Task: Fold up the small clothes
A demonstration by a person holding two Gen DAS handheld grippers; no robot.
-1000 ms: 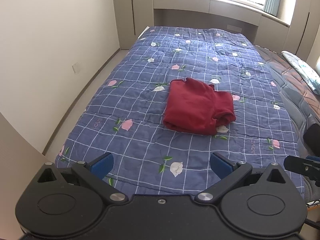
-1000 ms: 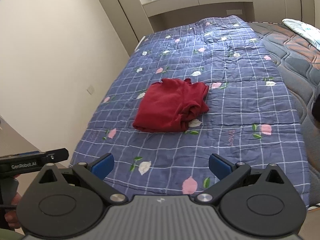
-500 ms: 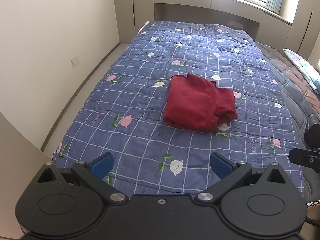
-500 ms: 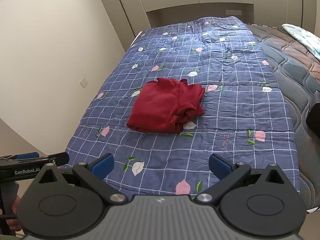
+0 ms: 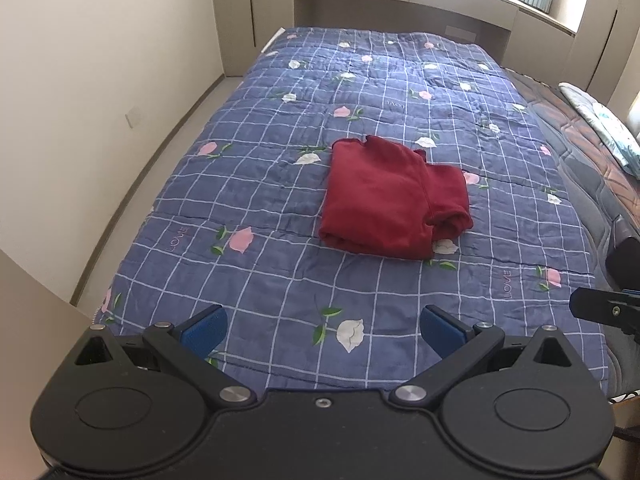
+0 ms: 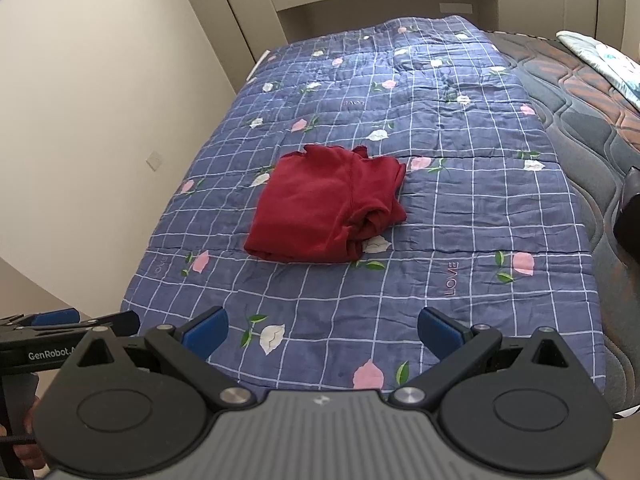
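One "GenRobot" label (image 6: 47, 355), right-wrist only

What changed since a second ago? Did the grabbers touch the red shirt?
No. Both views now look a little more down onto the quilt, so the grippers shifted slightly. The left gripper and right gripper are open and empty, as before, back at the near end of the bed. The red shirt lies folded in the same spot, with the same rumpled bundle on its right side.
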